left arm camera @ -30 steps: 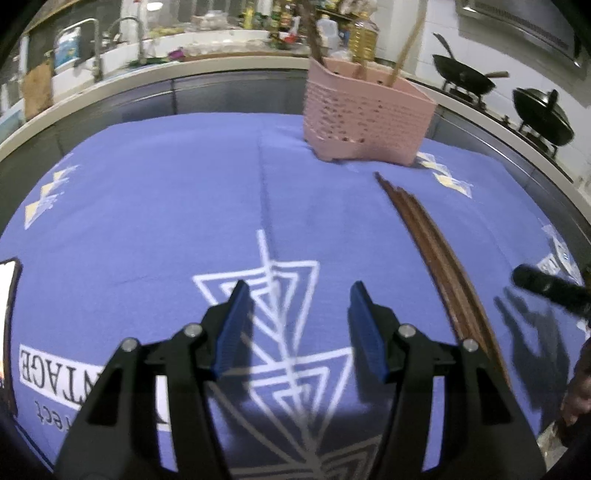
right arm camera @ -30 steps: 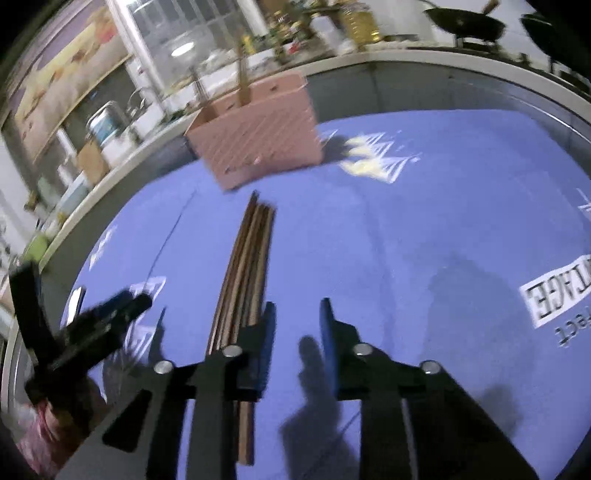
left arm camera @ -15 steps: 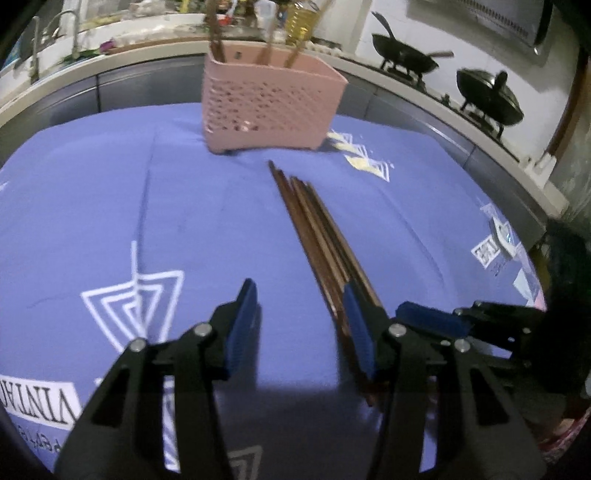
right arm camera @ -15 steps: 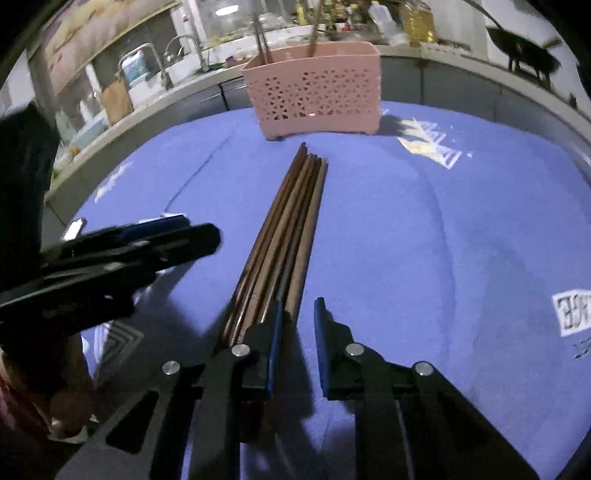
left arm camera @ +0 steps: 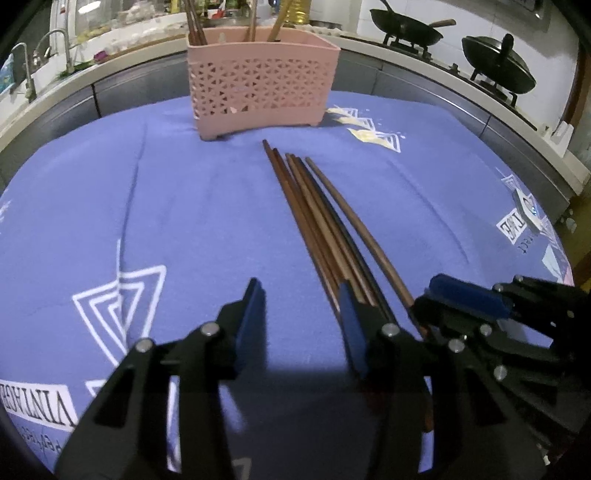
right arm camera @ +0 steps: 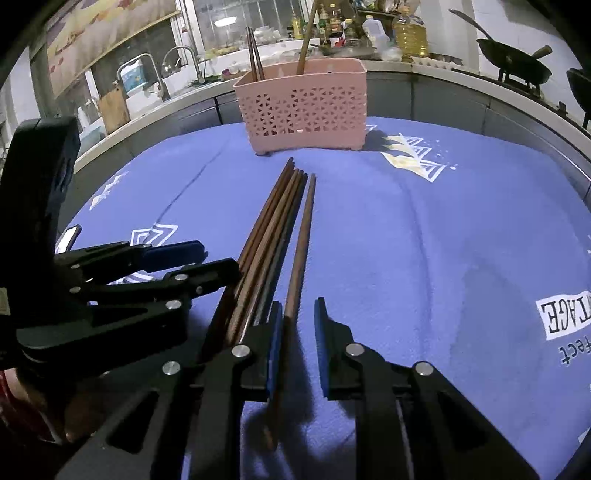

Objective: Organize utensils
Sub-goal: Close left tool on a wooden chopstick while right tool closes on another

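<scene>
1. Table (left arm camera: 436, 122) covered by a blue cloth (left arm camera: 192, 206) with white triangle prints and a "VINTAGE" label; left to right behind it: sink taps (right arm camera: 147, 74), window, bottles, oil jug (right arm camera: 410, 33), two black woks (left arm camera: 406, 24) on a stove at far right.
2. Pink perforated utensil basket (left arm camera: 258, 77) stands upright at the far middle of the cloth; a few chopsticks stick up out of it.
3. Bundle of brown chopsticks (left arm camera: 317, 221) lies flat on the cloth in front of the basket, tips pointing at it, not touching it. One chopstick (right arm camera: 301, 243) lies slightly apart on the bundle's right side.
4. Left gripper (left arm camera: 299, 306): fingers apart over bare cloth, nothing between them; its right finger sits at the bundle's left edge. Its fingers have just been closing.
5. Right gripper (right arm camera: 297, 332): fingers a narrow gap apart, straddling the near end of the separate chopstick; contact with the pads cannot be told. The rest of the bundle lies just left of its left finger.
6. Versus a second ago: left gripper was over the triangle print, well left of the bundle; now right beside it. The right view was blurred then; now the basket is centred and sharp. The two grippers now sit close side by side.
</scene>
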A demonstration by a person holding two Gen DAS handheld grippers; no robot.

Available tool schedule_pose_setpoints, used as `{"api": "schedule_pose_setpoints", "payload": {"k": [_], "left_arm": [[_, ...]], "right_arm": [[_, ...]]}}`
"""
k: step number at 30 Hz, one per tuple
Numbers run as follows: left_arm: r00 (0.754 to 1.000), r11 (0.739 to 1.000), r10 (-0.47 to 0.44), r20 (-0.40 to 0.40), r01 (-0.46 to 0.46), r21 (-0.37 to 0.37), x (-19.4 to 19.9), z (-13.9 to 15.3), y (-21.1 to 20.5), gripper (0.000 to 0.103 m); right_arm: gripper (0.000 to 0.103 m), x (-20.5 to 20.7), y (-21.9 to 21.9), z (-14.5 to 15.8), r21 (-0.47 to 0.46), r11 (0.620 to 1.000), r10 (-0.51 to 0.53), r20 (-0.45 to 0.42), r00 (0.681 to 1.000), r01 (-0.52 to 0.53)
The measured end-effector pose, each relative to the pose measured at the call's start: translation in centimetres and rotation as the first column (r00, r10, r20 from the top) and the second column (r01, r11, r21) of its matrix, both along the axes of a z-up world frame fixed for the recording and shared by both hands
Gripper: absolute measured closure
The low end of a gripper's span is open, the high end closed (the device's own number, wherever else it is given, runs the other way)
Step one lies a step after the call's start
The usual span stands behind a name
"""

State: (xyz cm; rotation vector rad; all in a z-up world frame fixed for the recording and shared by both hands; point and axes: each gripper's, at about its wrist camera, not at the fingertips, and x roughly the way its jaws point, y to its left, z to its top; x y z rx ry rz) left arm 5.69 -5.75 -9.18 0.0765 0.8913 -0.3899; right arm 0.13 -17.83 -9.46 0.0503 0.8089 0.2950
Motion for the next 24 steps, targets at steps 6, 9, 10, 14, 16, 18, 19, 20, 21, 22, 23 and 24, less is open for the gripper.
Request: {"api": "schedule_pose_setpoints", "payload": {"k": [6, 9, 10, 14, 16, 18, 19, 20, 21, 22, 23, 24], "left_arm": [[1.0, 0.997, 0.01, 0.019, -0.012, 0.077, 0.3, 0.2, -1.4, 0.061], [0.998, 0.99, 0.035, 0.047, -0.041, 0.134, 0.2, 0.2, -1.7, 0.061], [0.998, 0.988, 0.037, 0.048, -0.043, 0.146, 0.2, 0.2, -1.6, 0.061], [0.998, 0.989, 0.053, 0.019, -0.055, 0.138, 0.4, 0.0, -0.9, 0.062], [0.998, 0.988, 0.053, 0.017, -0.055, 0.141, 0.5, -0.1, -0.9, 0.062], [0.998, 0.988, 0.052, 0.02, -0.055, 0.142, 0.5, 0.0, -1.0, 0.062], [0.998, 0.989, 0.051, 0.021, -0.054, 0.14, 0.6, 0.0, -1.0, 0.063], [0.999, 0.989, 0.049, 0.024, -0.051, 0.137, 0.5, 0.0, -0.9, 0.067], [0.999, 0.99, 0.044, 0.027, -0.047, 0.135, 0.4, 0.0, -0.8, 0.084], [0.999, 0.99, 0.039, 0.025, -0.042, 0.132, 0.4, 0.0, -0.7, 0.096], [0.999, 0.991, 0.04, 0.02, -0.042, 0.13, 0.4, 0.1, -0.4, 0.096], [0.999, 0.992, 0.042, 0.015, -0.043, 0.122, 0.4, 0.1, 0.0, 0.096]], "right_arm": [[0.085, -0.3, 0.1, -0.1, 0.003, 1.0, 0.004, 0.002, 1.0, -0.004], [0.085, -0.3, -0.2, -0.3, 0.009, 1.0, -0.006, -0.005, 1.0, 0.006], [0.085, -0.3, -0.3, -0.3, 0.011, 1.0, -0.008, -0.004, 1.0, 0.008], [0.085, -0.3, -0.1, -0.2, 0.008, 1.0, -0.006, 0.004, 1.0, 0.006], [0.085, -0.4, 0.3, -0.2, 0.0, 1.0, 0.004, 0.005, 1.0, -0.004], [0.085, -0.3, 0.7, -0.4, -0.011, 1.0, 0.017, 0.0, 1.0, -0.017], [0.085, -0.2, 0.9, -0.5, -0.019, 1.0, 0.021, -0.003, 1.0, -0.021], [0.085, -0.2, 1.1, -0.7, -0.033, 0.999, 0.022, -0.004, 1.0, -0.023], [0.086, -0.3, 1.4, -0.7, -0.069, 0.997, 0.025, 0.016, 1.0, -0.024], [0.088, -0.3, 1.6, -0.7, -0.099, 0.995, 0.025, 0.028, 0.999, -0.022], [0.089, -0.3, 1.6, -0.7, -0.118, 0.993, 0.016, 0.035, 0.999, -0.012], [0.093, -0.2, 1.3, -0.7, -0.112, 0.994, 0.008, 0.031, 0.999, -0.004]]}}
